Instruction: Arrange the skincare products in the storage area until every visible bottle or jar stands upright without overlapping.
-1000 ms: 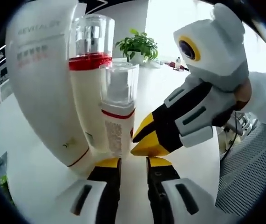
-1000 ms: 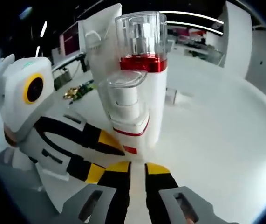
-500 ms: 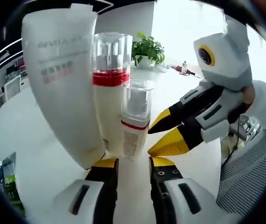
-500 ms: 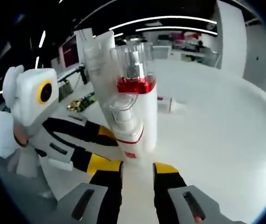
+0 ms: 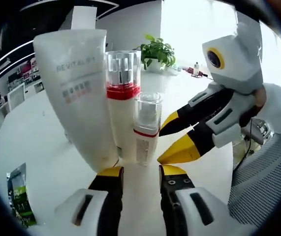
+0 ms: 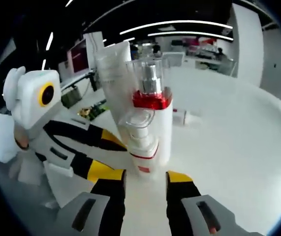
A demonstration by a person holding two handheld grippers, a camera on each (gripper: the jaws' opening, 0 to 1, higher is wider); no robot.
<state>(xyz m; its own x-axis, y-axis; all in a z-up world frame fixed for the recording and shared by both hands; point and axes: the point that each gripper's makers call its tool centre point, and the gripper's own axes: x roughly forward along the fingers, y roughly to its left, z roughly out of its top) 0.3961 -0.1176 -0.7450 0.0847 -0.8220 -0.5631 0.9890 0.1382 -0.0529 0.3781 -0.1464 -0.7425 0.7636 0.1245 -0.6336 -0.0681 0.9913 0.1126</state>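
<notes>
Three skincare products stood upright in a tight cluster on the white table [image 5: 42, 147]: a large white tube [image 5: 76, 93] standing on its cap, a tall white pump bottle [image 5: 122, 110] with a red collar and clear cap, and a small spray bottle [image 5: 146, 132] with a clear cap just in front of it, each close beside the next. In the left gripper view the left gripper [image 5: 136, 173] was levelled low over the table, its jaws parted a little and holding nothing, with the small spray bottle just beyond its tips. The right gripper [image 5: 167, 145] reached in from the right, angled downward toward the small bottle, its yellow-tipped jaws slightly apart and empty. In the right gripper view the right gripper [image 6: 142, 176] pointed at the same cluster from the other side. A potted plant [image 5: 156, 51] stood far off on the table.
</notes>
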